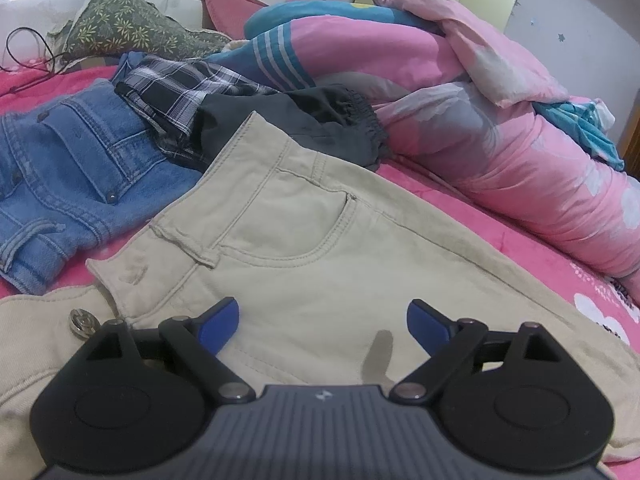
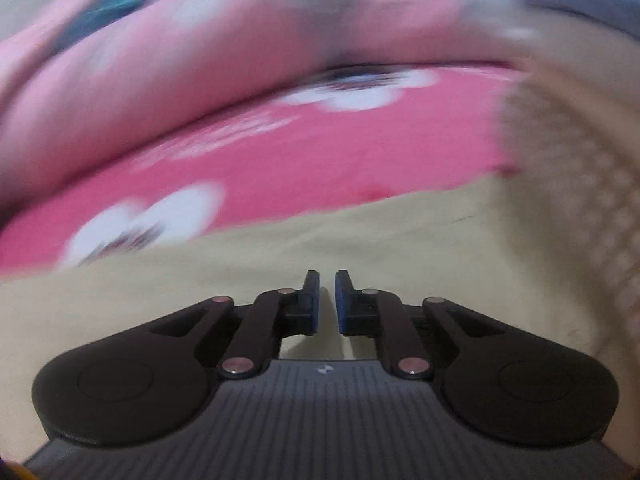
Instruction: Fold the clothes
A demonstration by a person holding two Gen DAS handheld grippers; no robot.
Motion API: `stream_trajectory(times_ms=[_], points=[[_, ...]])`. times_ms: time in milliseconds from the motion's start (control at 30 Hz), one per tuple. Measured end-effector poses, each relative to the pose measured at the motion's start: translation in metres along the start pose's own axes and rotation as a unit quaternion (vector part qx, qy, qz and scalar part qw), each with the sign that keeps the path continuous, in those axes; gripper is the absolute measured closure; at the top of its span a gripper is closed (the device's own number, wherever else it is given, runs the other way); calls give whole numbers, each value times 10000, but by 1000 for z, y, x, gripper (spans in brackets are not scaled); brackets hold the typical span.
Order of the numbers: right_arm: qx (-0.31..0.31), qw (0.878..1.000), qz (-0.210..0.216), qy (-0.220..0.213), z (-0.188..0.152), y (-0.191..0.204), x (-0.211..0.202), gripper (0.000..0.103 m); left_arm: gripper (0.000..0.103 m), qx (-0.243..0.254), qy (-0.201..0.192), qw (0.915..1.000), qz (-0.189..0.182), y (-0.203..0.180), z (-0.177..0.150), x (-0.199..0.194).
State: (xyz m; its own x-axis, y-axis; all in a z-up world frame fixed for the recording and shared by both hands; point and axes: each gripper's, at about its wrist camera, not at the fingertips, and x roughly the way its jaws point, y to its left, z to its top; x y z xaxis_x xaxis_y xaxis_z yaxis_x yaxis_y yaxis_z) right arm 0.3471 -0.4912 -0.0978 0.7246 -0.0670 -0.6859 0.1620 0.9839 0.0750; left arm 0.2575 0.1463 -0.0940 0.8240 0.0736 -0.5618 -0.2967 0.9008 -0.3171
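A home bedroom — a bed (image 1: 500,216) under a pink flower-print sheet, a rolled pink quilt (image 1: 460,92), a leaf-patterned pillow (image 1: 120,20) — with clothes strewn across it

Beige trousers (image 1: 320,248) are lying spread flat on the pink bedspread, waistband toward the upper left, a curved front pocket and belt loops showing, and a metal button (image 1: 82,322) sitting at the opened fly on the left. Blue jeans (image 1: 60,168) are lying just beside them on the left, their edge tucked under the beige waistband. A plaid garment (image 1: 176,84) and dark grey elastic-waisted shorts (image 1: 304,116) are resting bunched behind the waistband.
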Motion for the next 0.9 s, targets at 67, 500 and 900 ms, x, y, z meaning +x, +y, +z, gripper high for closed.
stream_trajectory(times_ms=[67,500,900], points=[[111,9970,-771,32,-13,-22,-1,93,11,3,-5,10000,-5,0,0,0],[-819,9717,-2209,144,-63,-15,-158,86,10,88,-53,9999,23,-1,-2,0],[133,9951,-878,-443,22,8,-72,87,9,219,-31,9997,104,-6,-3,2]])
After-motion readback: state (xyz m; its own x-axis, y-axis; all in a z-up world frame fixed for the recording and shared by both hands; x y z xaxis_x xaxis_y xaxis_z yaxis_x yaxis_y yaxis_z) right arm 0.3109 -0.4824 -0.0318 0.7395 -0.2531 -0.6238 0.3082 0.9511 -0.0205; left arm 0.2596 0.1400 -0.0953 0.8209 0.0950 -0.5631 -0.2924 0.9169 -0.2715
